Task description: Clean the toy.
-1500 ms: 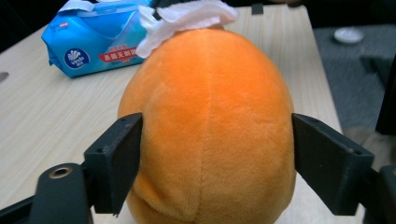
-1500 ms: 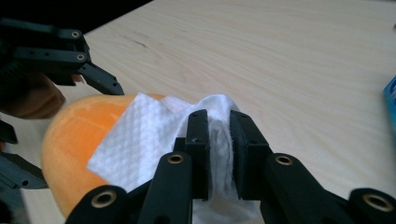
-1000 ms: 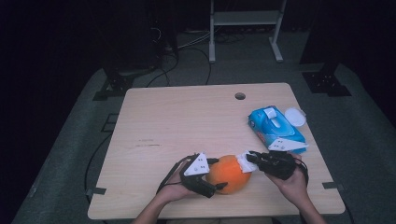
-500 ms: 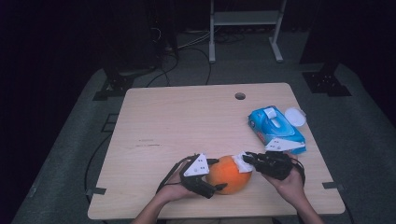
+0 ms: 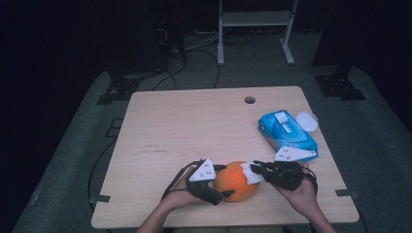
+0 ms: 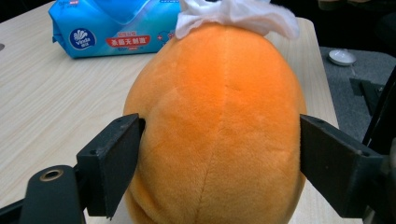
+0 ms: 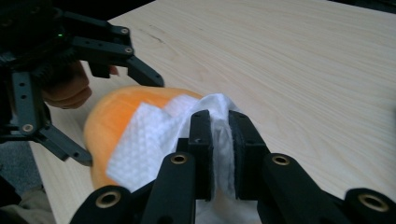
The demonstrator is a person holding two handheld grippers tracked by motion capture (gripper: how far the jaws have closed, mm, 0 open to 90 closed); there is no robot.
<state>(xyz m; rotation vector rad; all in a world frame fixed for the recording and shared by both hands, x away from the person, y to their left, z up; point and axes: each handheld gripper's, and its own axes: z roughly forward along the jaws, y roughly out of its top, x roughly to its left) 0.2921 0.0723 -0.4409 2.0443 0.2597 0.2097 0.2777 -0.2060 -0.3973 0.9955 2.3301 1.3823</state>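
Observation:
An orange plush ball (image 5: 236, 181) rests on the wooden table (image 5: 194, 121) near its front edge. My left gripper (image 5: 224, 180) is shut on the plush ball (image 6: 215, 135), one jaw pressing each side. My right gripper (image 5: 253, 169) is shut on a white wipe (image 5: 250, 173) and holds it against the ball's right side. In the right gripper view the white wipe (image 7: 163, 140) is pinched between the jaws and drapes over the plush ball (image 7: 112, 116), with the left gripper (image 7: 126, 112) behind it.
A blue pack of wet wipes (image 5: 287, 135) lies at the table's right side, its white lid (image 5: 307, 121) flipped open. A small round hole (image 5: 249, 100) sits near the far edge. Dark floor, cables and a stand lie beyond the table.
The right gripper has slid the wipe slightly leftward over the ball. The left gripper and the ball stay where they were.

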